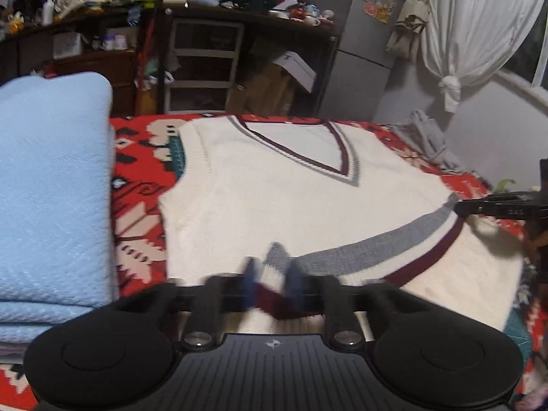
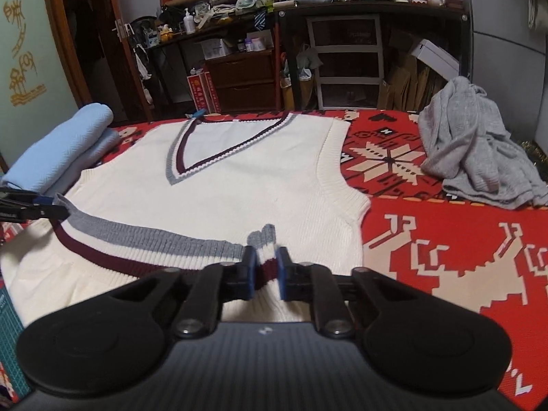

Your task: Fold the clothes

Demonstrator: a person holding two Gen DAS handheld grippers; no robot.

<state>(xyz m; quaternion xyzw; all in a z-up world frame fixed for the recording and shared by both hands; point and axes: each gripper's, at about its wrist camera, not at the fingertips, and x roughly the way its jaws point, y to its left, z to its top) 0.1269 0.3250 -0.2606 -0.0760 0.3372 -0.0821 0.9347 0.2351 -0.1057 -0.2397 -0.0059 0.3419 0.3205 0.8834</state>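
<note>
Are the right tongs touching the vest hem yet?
Touching. The right wrist view shows the right tongs shut on the striped vest hem, knit pinched between both blue pads.

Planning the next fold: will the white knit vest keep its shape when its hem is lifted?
Probably not. The vest looks like soft knit: its striped hem already sags between the left gripper and right gripper. It will likely drape and grip the red blanket rather than slide.
</note>
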